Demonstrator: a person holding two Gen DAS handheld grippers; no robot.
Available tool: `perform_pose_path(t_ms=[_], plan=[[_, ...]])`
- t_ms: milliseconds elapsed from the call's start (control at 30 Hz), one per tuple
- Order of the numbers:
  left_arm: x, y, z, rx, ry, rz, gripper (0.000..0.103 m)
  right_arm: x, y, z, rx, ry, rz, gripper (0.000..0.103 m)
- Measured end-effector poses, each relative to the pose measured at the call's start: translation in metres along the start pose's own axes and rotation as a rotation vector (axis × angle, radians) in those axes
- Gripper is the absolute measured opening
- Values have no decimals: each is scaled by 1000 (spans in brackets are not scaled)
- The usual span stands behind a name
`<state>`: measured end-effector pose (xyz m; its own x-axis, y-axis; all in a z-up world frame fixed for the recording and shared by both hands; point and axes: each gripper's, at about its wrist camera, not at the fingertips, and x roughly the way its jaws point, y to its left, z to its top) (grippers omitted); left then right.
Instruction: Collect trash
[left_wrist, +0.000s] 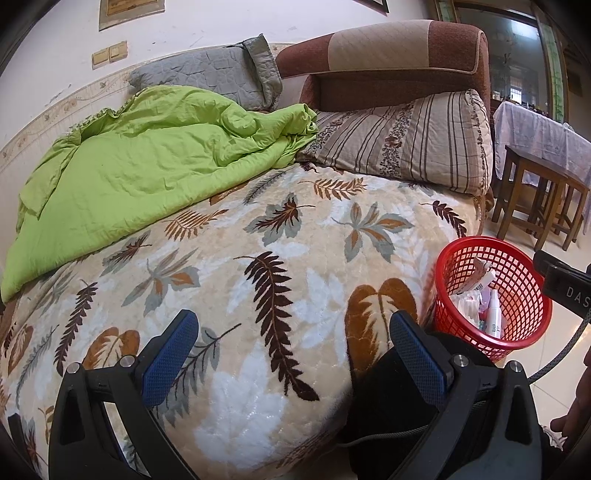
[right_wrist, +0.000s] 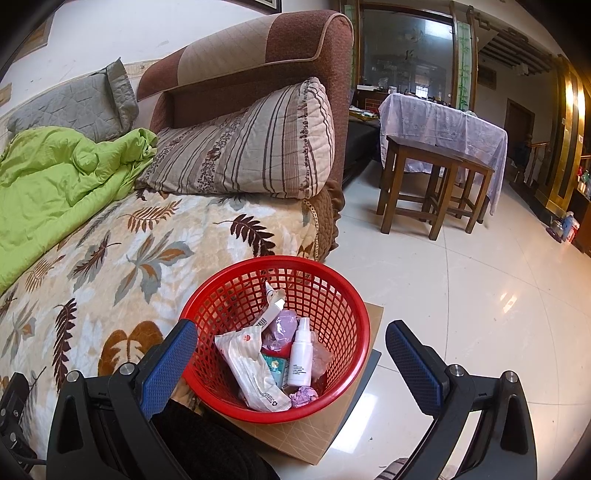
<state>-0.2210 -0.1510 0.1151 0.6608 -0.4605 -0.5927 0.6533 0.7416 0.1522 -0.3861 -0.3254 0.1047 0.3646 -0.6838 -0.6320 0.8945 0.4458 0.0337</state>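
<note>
I count one red basket (right_wrist: 343, 354) beside the bed, holding one white spray bottle (right_wrist: 300, 352), one white packet (right_wrist: 251, 369), one small tube (right_wrist: 274, 301) and one crumpled purple scrap (right_wrist: 303, 396); on the bed, two pillows (right_wrist: 243, 147) and one green quilt (left_wrist: 140, 166)

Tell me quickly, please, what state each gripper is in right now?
Left gripper: open, holding nothing, over the bed.
Right gripper: open, holding nothing, above the red basket.
</note>
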Motion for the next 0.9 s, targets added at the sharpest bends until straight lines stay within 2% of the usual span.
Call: perform_pose_path(t_ms=[500,667,900], plan=[[1,0,-1,-8,6,-6,103,3,9,1,-27,5,28,103],[3,8,-7,-66,33,-3,103,1,32,12,-103,-38,111,103],[4,67,-19,-223,62,136,103,1,129,33,-275,17,338,103]])
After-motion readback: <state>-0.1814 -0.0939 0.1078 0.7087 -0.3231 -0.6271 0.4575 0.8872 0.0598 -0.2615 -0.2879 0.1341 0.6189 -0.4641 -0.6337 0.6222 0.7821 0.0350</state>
